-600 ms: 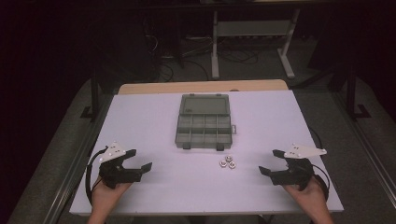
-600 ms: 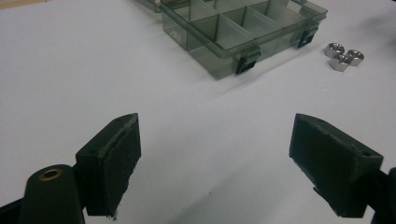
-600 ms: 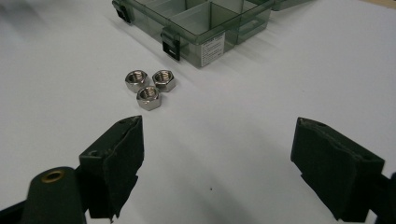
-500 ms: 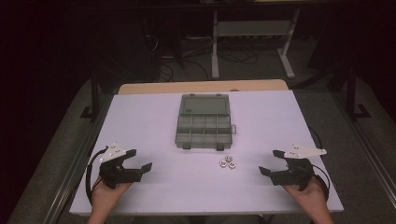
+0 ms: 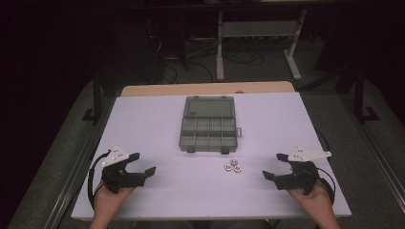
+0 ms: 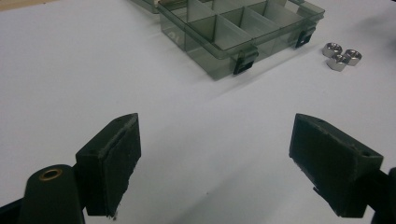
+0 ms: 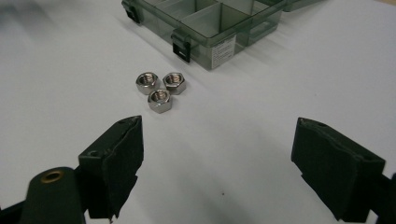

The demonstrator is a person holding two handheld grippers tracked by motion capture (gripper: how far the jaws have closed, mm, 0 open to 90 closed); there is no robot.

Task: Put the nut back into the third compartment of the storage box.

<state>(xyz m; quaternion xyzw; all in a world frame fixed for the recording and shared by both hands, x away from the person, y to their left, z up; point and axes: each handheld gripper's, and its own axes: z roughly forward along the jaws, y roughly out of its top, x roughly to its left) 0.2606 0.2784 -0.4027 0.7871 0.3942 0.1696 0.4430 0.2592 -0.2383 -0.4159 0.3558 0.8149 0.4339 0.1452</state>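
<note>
Partly cropped, the organizer box [image 7: 205,28] sits beyond three nuts [image 7: 161,88].

1. Three silver hex nuts [image 5: 232,166], clustered and touching, flat on the white tabletop [image 5: 143,124], threaded holes facing up.
2. Just in front of the smoky clear compartment box [image 5: 208,132], near its right latch.
3. Box lid open, compartments empty where visible.
</note>
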